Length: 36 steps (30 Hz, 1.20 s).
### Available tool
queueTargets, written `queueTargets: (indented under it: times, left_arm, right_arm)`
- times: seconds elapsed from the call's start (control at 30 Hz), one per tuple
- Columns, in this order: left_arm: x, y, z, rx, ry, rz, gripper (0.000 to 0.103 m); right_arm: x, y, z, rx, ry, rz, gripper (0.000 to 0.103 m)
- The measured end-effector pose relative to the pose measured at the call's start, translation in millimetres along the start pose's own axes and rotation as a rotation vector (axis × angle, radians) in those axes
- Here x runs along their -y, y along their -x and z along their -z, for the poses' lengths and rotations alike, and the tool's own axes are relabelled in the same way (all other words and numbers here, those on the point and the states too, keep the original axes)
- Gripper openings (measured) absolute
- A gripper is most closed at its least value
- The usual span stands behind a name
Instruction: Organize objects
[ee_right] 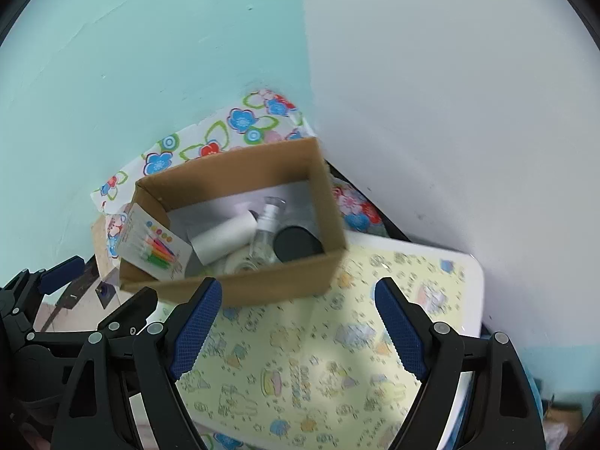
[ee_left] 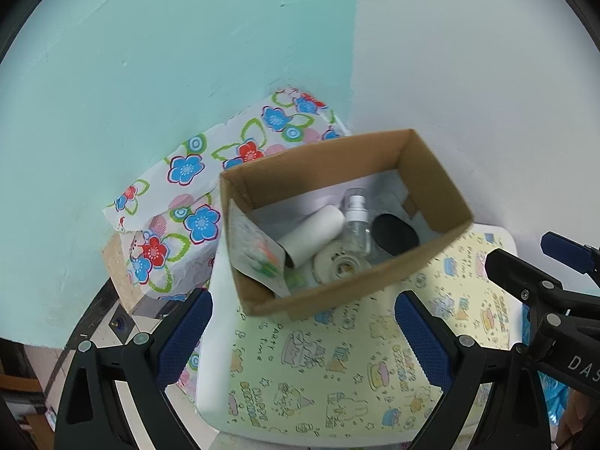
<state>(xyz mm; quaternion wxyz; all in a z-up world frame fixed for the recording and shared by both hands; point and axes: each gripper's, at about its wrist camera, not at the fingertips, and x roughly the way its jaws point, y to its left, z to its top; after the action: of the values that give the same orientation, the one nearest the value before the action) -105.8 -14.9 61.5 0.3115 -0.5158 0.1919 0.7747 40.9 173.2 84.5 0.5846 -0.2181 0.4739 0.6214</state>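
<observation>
An open cardboard box [ee_left: 431,172] [ee_right: 285,285] stands at the far end of a small table [ee_left: 337,367] [ee_right: 322,356] with a yellow cartoon-print top. Inside lie a white roll [ee_left: 311,234] [ee_right: 225,238], a clear spray bottle [ee_left: 356,221] [ee_right: 264,234], a black round lid [ee_left: 395,234] [ee_right: 296,245], a tape-like disc [ee_left: 337,266] and a card of coloured candles [ee_left: 255,247] [ee_right: 155,243]. My left gripper [ee_left: 303,341] is open and empty, above the table before the box. My right gripper [ee_right: 296,326] is open and empty, close to the box's near wall.
A floral-print sheet [ee_left: 187,195] [ee_right: 225,127] covers a lower surface behind and left of the box. A turquoise wall [ee_left: 150,75] and a white wall [ee_left: 468,56] meet in the corner just behind. The other gripper shows at each view's edge [ee_left: 555,281] [ee_right: 56,300].
</observation>
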Motion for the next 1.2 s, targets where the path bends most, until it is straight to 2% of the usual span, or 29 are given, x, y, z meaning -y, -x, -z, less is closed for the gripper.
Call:
queueTargets:
  times: [0.17,0.53,0.87,1.2]
  left_arm:
    - [19,14,11,-0.002,-0.040,0.002,0.099]
    - [36,48,18,0.004,-0.043,0.015,0.099]
    - [56,86,16,0.001,-0.092,0.019,0.100]
    - [62,112,10,0.005,-0.112,-0.017,0.100]
  right_arm:
    - [16,19,18,0.000,-0.021,0.016,0.085]
    - [46,61,45,0.010,-0.057,0.056,0.085]
    - [57,88,54,-0.022,-0.067,0.069,0.085]
    - [61,112,50,-0.040,-0.072,0.066,0.085]
